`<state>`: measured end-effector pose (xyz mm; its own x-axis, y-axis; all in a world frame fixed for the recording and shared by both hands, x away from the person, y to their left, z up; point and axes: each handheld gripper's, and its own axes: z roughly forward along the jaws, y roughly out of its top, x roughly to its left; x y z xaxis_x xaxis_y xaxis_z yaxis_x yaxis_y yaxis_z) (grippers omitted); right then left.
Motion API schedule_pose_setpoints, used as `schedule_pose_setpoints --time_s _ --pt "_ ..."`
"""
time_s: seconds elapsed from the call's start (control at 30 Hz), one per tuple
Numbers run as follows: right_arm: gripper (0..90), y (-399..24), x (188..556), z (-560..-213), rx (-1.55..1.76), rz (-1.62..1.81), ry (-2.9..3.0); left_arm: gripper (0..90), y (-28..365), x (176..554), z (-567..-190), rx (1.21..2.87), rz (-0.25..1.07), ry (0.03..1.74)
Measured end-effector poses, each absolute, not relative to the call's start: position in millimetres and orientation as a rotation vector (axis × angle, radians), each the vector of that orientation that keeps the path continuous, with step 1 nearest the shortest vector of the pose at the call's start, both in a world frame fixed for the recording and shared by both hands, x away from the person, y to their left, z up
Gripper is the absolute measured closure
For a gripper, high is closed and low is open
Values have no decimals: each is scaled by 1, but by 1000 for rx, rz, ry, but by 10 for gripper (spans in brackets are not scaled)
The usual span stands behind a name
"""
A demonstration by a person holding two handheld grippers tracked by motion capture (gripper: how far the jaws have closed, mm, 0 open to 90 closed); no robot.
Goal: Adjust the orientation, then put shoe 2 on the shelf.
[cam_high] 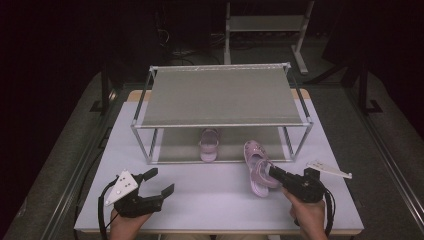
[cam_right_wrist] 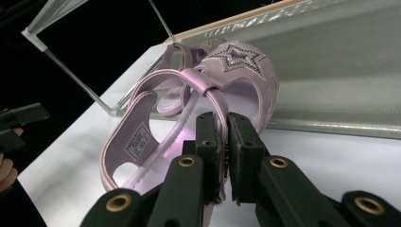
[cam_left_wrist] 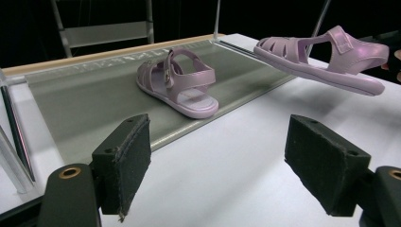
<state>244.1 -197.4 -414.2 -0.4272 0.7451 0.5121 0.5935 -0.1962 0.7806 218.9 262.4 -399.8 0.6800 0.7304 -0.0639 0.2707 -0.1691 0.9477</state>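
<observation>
Fingers of the right gripper [cam_right_wrist: 226,156] clamped shut on the strap of a pink sandal [cam_high: 259,167], held just above the desk [cam_high: 210,200] before the rack [cam_high: 220,95]; light, pliable, best gripped there. The left gripper [cam_high: 160,182] stood wide open, empty.

My right hand-held gripper [cam_right_wrist: 226,142] pinches the heel strap of a lilac child's sandal [cam_high: 259,167], lifted clear and tilted over the counter [cam_high: 210,195] near its right front. Its toe bears a glittery star. The matching sandal [cam_high: 208,145] rests flat, sole down, on the rack's lower shelf [cam_high: 175,147].
</observation>
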Motion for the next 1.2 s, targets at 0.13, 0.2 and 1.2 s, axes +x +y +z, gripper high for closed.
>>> schedule_pose_setpoints --time_s 0.13,0.2,1.2 --pt "833 -194 249 -415 1608 1717 1890 232 262 219 -400 1742 493 807" --pt "833 -193 250 -415 1603 1722 1892 232 262 219 -400 1747 495 806" --pt "833 -154 289 -417 1635 1758 1831 230 266 220 -399 1742 493 808"
